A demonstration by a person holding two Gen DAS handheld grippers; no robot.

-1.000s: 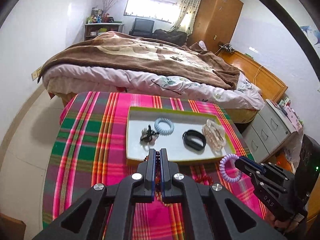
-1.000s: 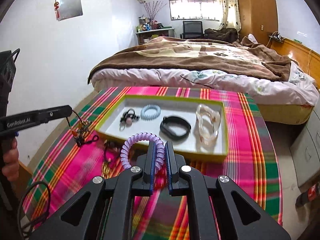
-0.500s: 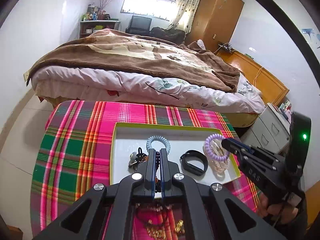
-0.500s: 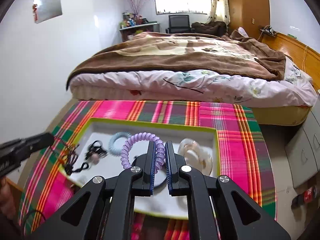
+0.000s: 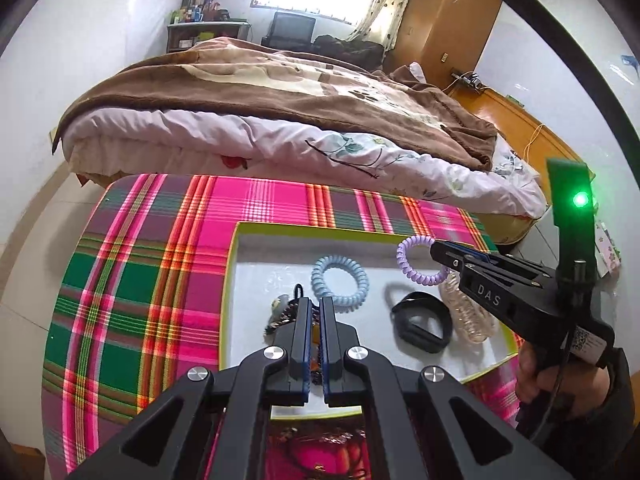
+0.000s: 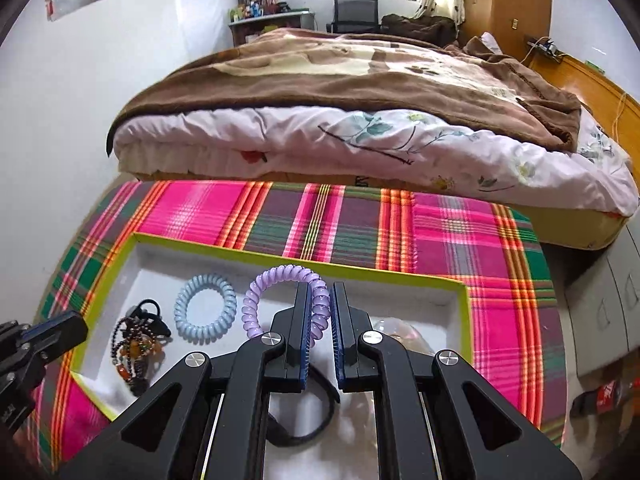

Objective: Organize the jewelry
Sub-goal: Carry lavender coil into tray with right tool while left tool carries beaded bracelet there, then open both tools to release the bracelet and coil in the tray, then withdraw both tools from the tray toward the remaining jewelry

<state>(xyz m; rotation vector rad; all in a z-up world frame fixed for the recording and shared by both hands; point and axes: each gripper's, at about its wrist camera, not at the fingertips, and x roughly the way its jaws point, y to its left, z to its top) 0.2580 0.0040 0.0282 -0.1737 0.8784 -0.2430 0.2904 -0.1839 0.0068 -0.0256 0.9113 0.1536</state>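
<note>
Two hand-held grippers are seen above one tray [image 6: 464,300]: the right hand-held gripper [image 6: 320,308] is clamped on a purple coil bracelet [image 6: 280,276], the left hand-held gripper [image 5: 314,320] on a beaded bracelet [image 6: 136,348].

We hold our left gripper [image 5: 315,308] pitched steeply downward, jaws closed on a beaded bracelet [image 6: 134,350] that dangles from them. Our right gripper [image 6: 325,296] tilts down likewise, jaws pinched on a purple spiral hair tie [image 6: 280,280]. Our right hand [image 5: 560,380], dark-sleeved, wraps its handle.
</note>
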